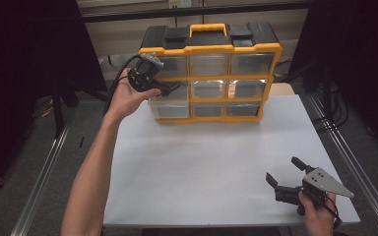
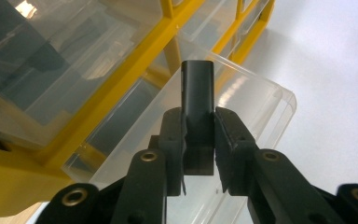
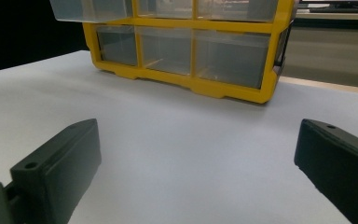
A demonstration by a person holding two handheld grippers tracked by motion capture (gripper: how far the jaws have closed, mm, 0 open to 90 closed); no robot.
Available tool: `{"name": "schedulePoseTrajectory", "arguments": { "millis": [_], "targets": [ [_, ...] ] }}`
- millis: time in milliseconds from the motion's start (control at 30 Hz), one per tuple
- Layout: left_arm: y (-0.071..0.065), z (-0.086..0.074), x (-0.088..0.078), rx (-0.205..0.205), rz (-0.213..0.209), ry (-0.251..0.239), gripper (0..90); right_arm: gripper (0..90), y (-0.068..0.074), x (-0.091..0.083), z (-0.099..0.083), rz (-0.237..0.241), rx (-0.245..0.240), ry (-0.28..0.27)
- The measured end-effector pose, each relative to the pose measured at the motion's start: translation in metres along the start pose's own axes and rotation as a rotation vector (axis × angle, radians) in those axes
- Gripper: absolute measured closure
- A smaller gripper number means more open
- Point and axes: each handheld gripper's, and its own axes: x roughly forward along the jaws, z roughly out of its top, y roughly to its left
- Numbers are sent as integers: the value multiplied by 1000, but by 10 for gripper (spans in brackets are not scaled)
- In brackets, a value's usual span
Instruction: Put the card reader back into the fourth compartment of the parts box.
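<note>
At the upper left of the high view, we hold the left tool (image 1: 170,89) against the yellow organizer (image 1: 211,48) at the far end of the white worktop (image 1: 202,167). Its jaws are clamped on a small black block (image 2: 197,100), poised over a clear drawer (image 2: 242,100) pulled partway out of the middle row's left column. At the lower right, our right tool (image 1: 283,169) rests low over the worktop, jaws wide apart with nothing between them.

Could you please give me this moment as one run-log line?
left gripper: shut on black block | above pulled-out clear drawer | right gripper: open, empty, near table
</note>
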Motion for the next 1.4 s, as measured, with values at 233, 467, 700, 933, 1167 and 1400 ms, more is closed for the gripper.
{"name": "schedulePoseTrajectory", "arguments": {
  "millis": [233,467,700,933,1167,1400],
  "targets": [
    [3,-2,4,-13,3,15,739,5,0,0,0,1,0,0],
    [6,-5,11,-29,7,37,739,5,0,-1,0,0,3,0],
    [7,-5,16,-30,11,54,739,5,0,0,0,4,1,-1],
    [6,-4,22,-33,3,75,739,5,0,0,0,0,2,-1],
    [8,-5,26,-51,4,89,739,5,0,-1,0,3,2,2],
    [9,-7,28,-59,0,96,739,5,0,0,0,2,2,1]
  ]
}}
